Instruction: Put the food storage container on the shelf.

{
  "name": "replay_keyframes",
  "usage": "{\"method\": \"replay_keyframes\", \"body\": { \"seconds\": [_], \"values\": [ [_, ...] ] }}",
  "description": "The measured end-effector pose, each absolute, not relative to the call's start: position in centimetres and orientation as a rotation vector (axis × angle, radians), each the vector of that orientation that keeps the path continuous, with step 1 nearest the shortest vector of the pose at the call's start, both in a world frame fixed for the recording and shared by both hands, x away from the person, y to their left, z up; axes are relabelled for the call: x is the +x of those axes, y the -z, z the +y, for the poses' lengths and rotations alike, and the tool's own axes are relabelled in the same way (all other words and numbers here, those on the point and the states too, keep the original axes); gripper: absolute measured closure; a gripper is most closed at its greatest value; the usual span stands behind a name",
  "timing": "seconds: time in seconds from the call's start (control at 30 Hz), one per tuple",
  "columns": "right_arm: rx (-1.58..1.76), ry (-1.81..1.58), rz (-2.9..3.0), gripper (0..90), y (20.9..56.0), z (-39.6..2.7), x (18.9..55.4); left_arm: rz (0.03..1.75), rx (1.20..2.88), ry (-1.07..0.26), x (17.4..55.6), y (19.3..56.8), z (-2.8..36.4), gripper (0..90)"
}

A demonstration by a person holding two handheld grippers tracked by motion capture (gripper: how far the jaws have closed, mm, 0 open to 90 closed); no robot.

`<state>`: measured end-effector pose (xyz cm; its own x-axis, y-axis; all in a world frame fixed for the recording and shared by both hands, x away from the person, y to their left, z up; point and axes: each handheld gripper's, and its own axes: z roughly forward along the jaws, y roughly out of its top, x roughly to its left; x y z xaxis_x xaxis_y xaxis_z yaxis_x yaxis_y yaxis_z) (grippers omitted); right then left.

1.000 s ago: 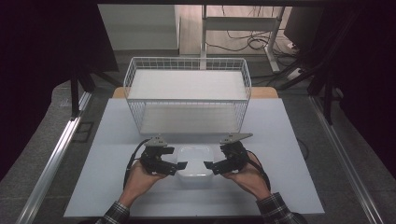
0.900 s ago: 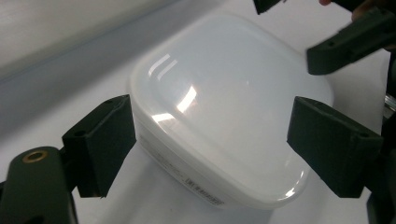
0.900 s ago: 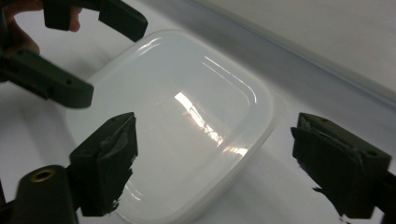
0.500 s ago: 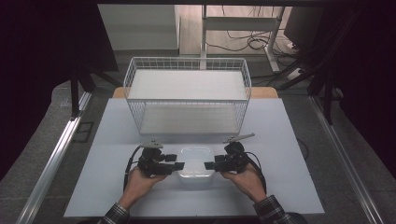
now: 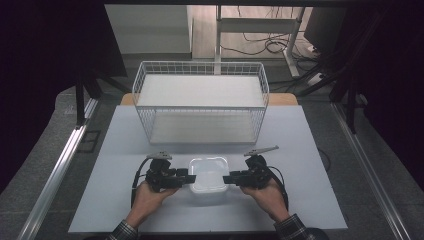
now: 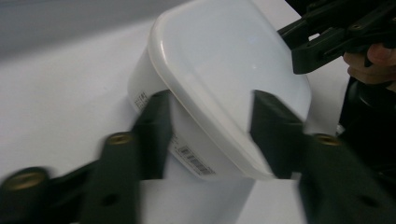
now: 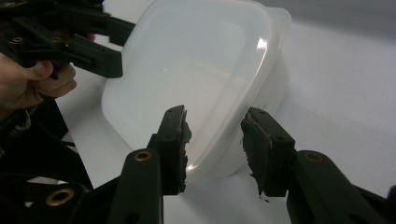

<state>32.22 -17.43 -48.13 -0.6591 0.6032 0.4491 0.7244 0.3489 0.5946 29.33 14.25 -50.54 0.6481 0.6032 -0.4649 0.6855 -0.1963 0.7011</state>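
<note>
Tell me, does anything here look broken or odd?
Yes: the black pads on the right claw look torn and ragged at the edges. The white lidded box seems intact, lid seated, sitting between both claws. Nothing spilled.

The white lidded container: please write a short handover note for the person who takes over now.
Left gripper: jaws open astride the container's left rim, not clamped.
Right gripper: jaws open astride the right rim, likewise.
White lidded container: on the table, lid on, in front of the wire basket.
Done: both grippers placed at opposite edges.
Left: probably close both and lift; the destination is unclear.
</note>
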Motion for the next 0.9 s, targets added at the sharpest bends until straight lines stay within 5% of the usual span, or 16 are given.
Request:
{"method": "replay_keyframes", "body": {
  "seconds": [0.43, 0.53, 0.57, 0.9],
  "values": [
    [-1.230, 1.230, -2.447, 64.9, 47.6, -17.9, 32.3, 1.062, 1.824, 0.135, 28.0, 50.3, 14.3, 66.7],
    [-1.273, 1.263, -2.412, 72.6, 47.3, -18.2, 32.0, 1.062, 1.782, 0.143, 27.8, 50.2, 14.6, 72.7],
    [-1.291, 1.301, -2.399, 78.3, 47.0, -18.6, 31.8, 1.055, 1.773, 0.136, 27.7, 50.1, 14.7, 81.3],
    [-1.285, 1.361, -2.533, 78.5, 46.6, -17.9, 31.1, 1.056, 1.776, 0.062, 27.7, 49.7, 14.6, 81.4]
  ]
}}
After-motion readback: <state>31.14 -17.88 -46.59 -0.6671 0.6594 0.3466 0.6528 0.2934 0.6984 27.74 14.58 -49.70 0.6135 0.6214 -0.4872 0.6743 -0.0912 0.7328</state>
